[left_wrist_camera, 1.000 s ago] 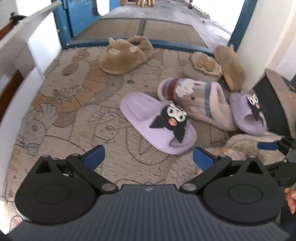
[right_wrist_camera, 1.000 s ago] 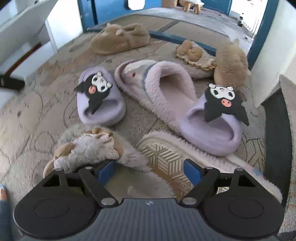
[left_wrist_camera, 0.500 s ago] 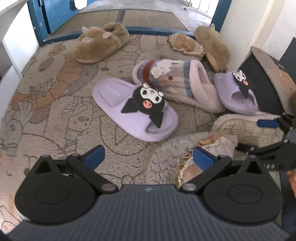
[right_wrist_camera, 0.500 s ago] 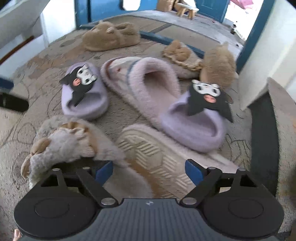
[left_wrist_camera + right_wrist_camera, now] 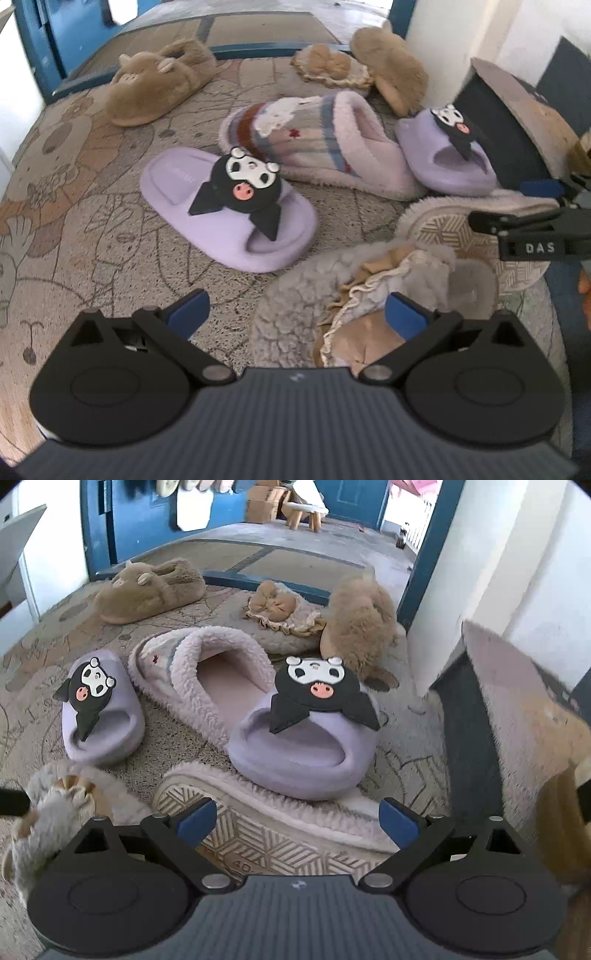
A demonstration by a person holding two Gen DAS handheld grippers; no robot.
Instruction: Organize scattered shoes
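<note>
Slippers lie scattered on a patterned rug (image 5: 92, 221). My left gripper (image 5: 295, 312) is open just above a grey fluffy slipper with a brown bow (image 5: 332, 291), its right finger over the bow. A purple cartoon-face slipper (image 5: 229, 206) lies ahead, and its twin (image 5: 303, 753) lies further right. My right gripper (image 5: 297, 819) is open, its fingers straddling an overturned fluffy slipper with a patterned sole (image 5: 273, 838). The matching striped pink fluffy slipper (image 5: 221, 679) lies upright between the purple ones.
At the back lie a brown bear slipper (image 5: 147, 590), a second bow slipper (image 5: 280, 613) and a brown furry slipper (image 5: 358, 620). A dark block with a fuzzy beige top (image 5: 469, 720) stands at the right by a white wall. A blue door sill (image 5: 258, 48) borders the rug.
Both grippers have moved forward and lower. The left has closed in on the grey bow slipper; the right now sits over the overturned sole. Both stayed open.
</note>
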